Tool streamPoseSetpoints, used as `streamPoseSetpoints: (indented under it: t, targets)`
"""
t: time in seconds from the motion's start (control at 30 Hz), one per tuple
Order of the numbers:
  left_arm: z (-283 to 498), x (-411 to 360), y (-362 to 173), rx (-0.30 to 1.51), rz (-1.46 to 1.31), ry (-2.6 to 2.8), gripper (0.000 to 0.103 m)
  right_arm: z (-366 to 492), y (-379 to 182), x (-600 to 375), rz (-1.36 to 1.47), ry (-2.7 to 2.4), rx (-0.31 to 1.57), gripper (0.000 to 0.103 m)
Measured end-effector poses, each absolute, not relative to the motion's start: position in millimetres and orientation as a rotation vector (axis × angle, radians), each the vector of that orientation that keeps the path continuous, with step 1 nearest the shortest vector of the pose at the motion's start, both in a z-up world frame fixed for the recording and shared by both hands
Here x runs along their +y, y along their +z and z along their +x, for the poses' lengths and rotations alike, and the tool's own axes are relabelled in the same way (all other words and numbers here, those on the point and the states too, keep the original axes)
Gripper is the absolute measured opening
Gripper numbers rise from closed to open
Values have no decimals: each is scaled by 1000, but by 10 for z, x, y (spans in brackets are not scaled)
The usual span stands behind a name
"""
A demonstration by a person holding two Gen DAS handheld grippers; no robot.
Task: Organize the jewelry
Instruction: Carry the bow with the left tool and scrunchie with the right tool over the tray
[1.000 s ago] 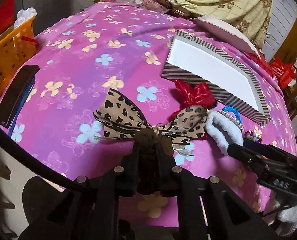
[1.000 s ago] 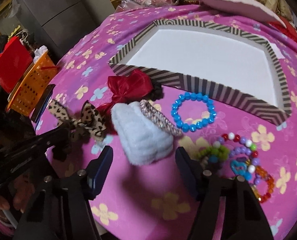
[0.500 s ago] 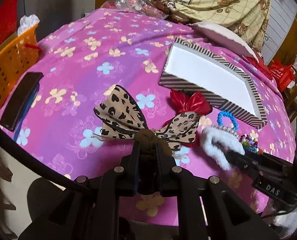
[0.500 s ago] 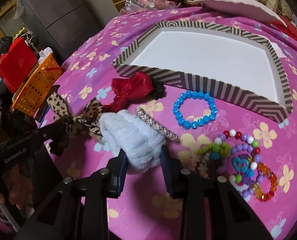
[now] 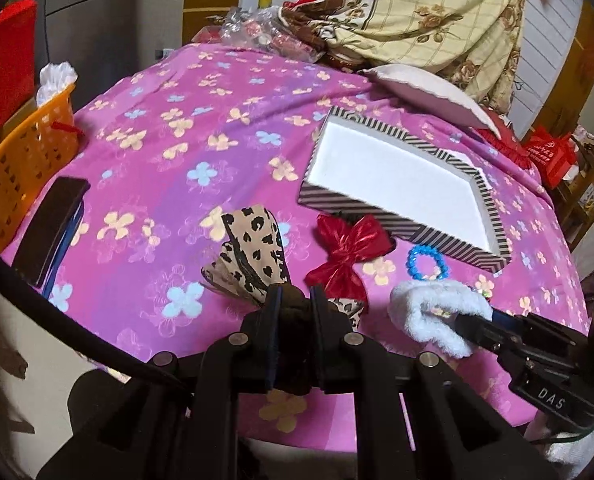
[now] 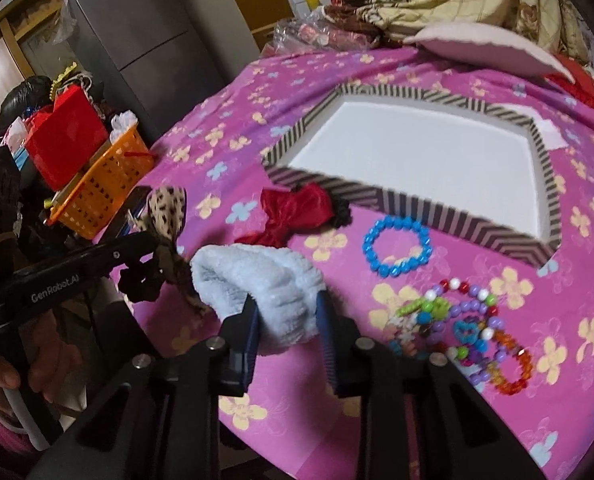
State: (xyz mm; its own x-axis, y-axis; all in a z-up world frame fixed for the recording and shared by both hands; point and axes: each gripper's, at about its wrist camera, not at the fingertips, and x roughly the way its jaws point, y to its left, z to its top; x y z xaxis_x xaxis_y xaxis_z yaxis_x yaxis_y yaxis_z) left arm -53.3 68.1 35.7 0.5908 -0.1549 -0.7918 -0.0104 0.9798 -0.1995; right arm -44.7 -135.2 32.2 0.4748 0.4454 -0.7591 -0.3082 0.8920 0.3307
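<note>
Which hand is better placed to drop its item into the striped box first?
Right. Its gripper is closing on the white scrunchie nearer the striped box; the left gripper holds the leopard bow farther off.

Cloth [image 5: 217, 184] magenta-pink with yellow and pale blue flowers. Box [image 6: 473, 224] black-and-white striped outside, plain white inside. Bow [image 5: 253, 248] tan with black leopard spots. Second bow [image 6: 293, 212] shiny red. Scrunchie [image 6: 265, 284] fluffy white-pale blue. Bracelet [image 6: 397, 246] bright blue beads. Beads [image 6: 473, 332] mixed purple, green, red, orange, white. Basket [image 6: 101, 188] orange.
</note>
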Motion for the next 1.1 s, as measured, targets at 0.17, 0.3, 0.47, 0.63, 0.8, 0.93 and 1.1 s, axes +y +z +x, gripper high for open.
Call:
streamPoseSetpoints:
  t: [0.17, 0.3, 0.47, 0.63, 0.8, 0.93, 1.1]
  targets:
    - [-473, 648, 424, 939, -212, -110, 26, -379, 429, -1475, 164, 432, 949, 28]
    - [-431, 595, 484, 935, -212, -136, 26, -285, 517, -1612, 177, 394, 924, 28]
    - [-276, 525, 627, 909, -229, -160, 26, -69, 596, -1820, 199, 328, 901, 28]
    - [34, 382, 784, 864, -210, -168, 26, 222, 573, -1953, 206, 259, 904, 28]
    - [469, 200, 731, 860, -184, -162, 26, 485, 441, -1973, 201, 222, 932, 28]
    - [792, 94, 572, 887, -172, -155, 25, 663, 305, -1985, 196, 193, 956, 28]
    - [1099, 8, 326, 924, -152, -144, 25, 892, 120, -2028, 200, 151, 988, 28]
